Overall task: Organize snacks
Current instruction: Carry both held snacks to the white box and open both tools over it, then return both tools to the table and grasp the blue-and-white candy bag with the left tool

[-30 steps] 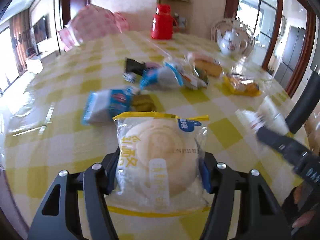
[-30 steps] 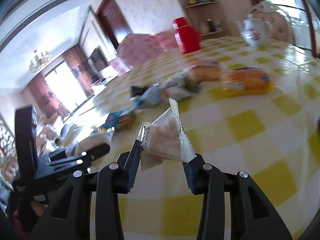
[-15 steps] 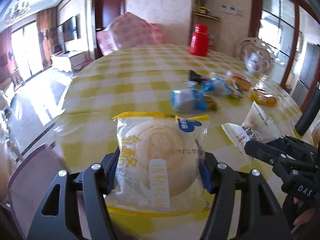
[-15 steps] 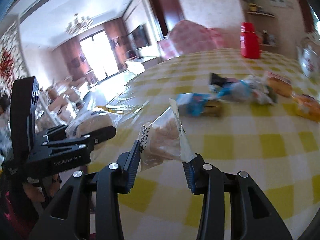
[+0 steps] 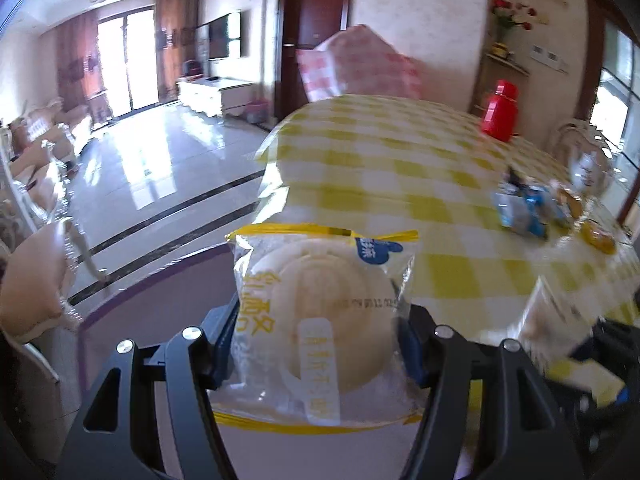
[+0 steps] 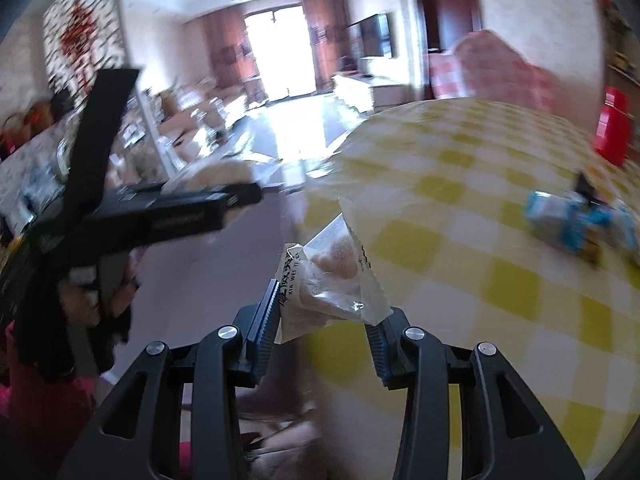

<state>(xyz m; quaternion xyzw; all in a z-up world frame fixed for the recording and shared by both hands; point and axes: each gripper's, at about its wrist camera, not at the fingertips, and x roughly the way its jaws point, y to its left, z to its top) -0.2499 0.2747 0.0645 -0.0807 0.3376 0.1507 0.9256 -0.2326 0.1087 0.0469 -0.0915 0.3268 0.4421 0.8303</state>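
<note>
Gripping: left tongs (image 5: 320,344) bun packet (image 5: 320,320) | right tongs (image 6: 326,330) pastry packet (image 6: 328,280) | table edge (image 5: 276,152) below

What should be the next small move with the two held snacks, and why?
Probably carry both a little further, without opening. The left gripper clamps the round pastry pack and the right gripper the small clear packet, both at the table edge, with no container in view.

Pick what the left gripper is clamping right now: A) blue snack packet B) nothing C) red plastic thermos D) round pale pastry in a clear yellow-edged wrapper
D: in the left wrist view the left gripper pinches the round pale pastry in a clear yellow-edged wrapper from both sides.
</note>
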